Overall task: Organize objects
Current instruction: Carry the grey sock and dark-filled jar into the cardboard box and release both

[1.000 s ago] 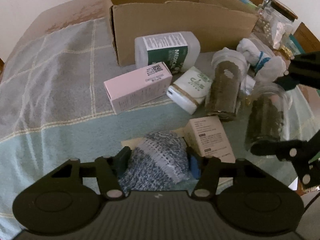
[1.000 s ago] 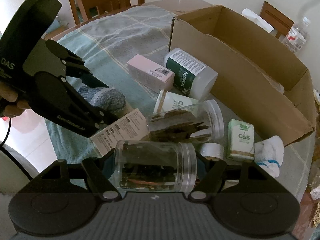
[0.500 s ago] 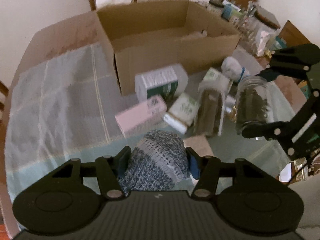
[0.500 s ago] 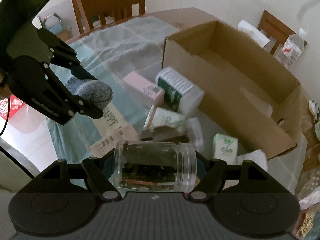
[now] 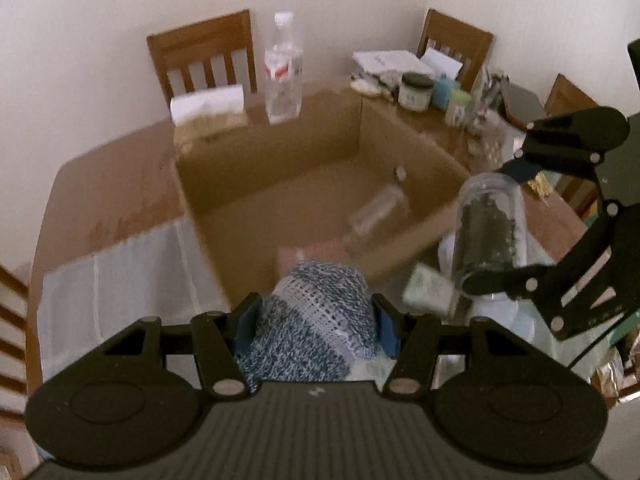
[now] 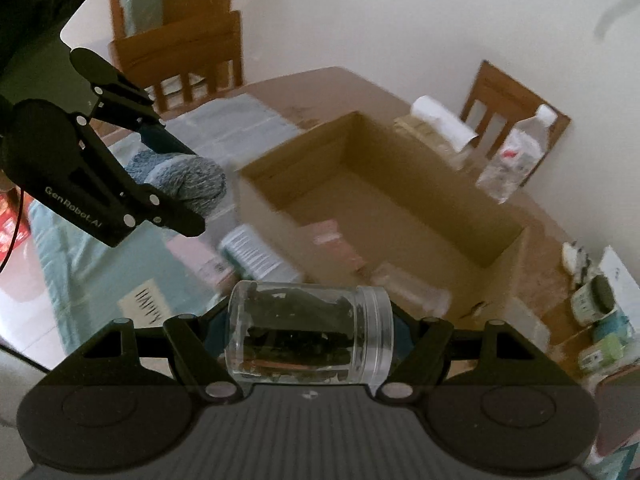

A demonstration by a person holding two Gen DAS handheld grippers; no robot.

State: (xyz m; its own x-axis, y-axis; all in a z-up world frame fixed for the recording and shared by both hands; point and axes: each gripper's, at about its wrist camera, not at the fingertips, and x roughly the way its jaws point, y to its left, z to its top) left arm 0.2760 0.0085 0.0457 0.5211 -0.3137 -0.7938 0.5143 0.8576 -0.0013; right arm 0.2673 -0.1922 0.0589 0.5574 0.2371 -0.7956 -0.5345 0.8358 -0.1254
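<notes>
From the left wrist camera, we have the left gripper (image 5: pixel 316 322) closed on a blue-and-white knitted bundle (image 5: pixel 310 332), likely rolled socks or similar cloth, squeezed between the two blue pads. We judge it soft and light: it gives under pressure and will not break or slip easily, so a hold across its thick middle, as now, suits it. The bundle sits right at our fingertips, hanging above the near wall of the open cardboard box (image 5: pixel 304 184), whose floor already holds a clear bottle (image 5: pixel 376 212) and a pink packet (image 5: pixel 316 248). Off to the right we see the right gripper (image 5: pixel 496 228) carrying a clear jar (image 5: pixel 490 224) with dark contents, above the box's near right corner.

From the right wrist camera, we hold that clear jar (image 6: pixel 310 334) crosswise between the fingers of the right gripper (image 6: pixel 310 332), one pressing its base and the other its lid. We judge it rigid, smooth and fairly slippery, heavier than the cloth, and liable to crack if dropped; end-to-end clamping seems steady, provided the lid stays screwed on. The jar lies just short of the cardboard box (image 6: pixel 400 184), above the scattered items beside it. To the left, the left gripper (image 6: pixel 176 184) holds the knitted bundle (image 6: pixel 188 184) near the box's left wall.
</notes>
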